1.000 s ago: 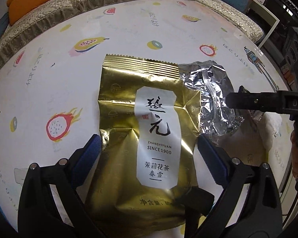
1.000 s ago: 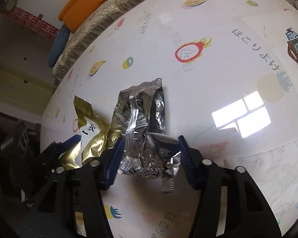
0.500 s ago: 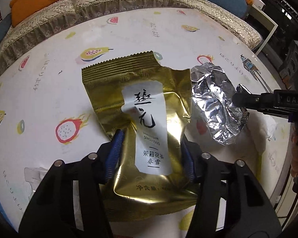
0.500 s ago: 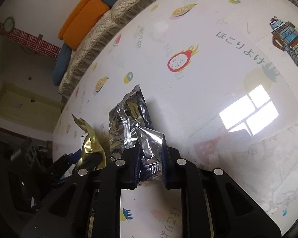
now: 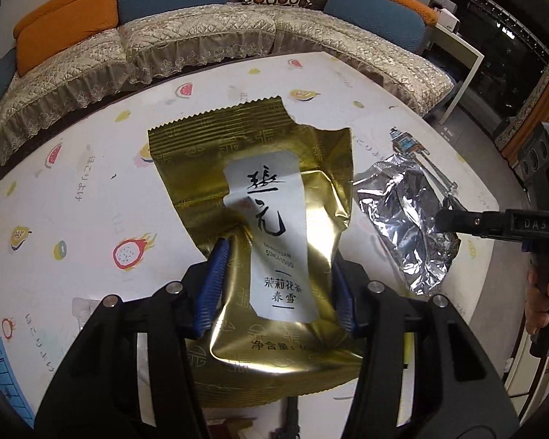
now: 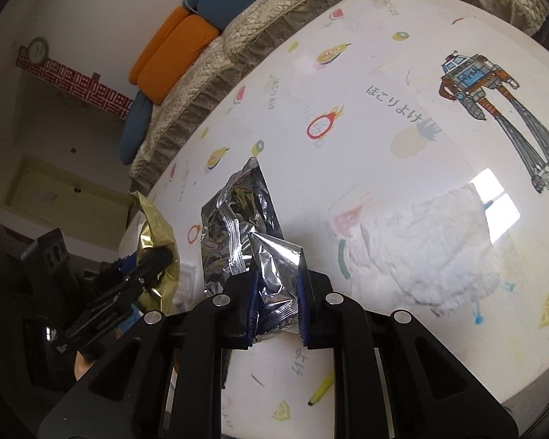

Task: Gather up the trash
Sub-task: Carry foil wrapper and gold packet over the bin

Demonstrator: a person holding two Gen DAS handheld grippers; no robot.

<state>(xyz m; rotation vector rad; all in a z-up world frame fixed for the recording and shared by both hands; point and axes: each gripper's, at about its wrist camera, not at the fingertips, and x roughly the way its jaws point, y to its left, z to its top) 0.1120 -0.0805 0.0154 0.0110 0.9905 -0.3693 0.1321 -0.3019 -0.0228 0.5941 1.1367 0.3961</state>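
My left gripper (image 5: 276,285) is shut on a gold tea bag (image 5: 260,190) with a white label and holds it lifted above the table. The gold bag also shows in the right wrist view (image 6: 157,237), with the left gripper (image 6: 142,274) on it. My right gripper (image 6: 276,292) is shut on a crumpled silver foil bag (image 6: 238,219) and holds it off the table. The foil bag also shows in the left wrist view (image 5: 406,212), pinched by the right gripper (image 5: 446,219) from the right.
The round table (image 6: 366,139) has a white cloth with fruit and robot prints. A crumpled white tissue (image 6: 428,248) lies right of my right gripper. A sofa (image 5: 201,36) with orange and blue cushions curves around the table's far side.
Both grippers closed on their bags and lifted them: the left one on the gold bag, the right one on the foil bag. Both views now look from higher above the table.
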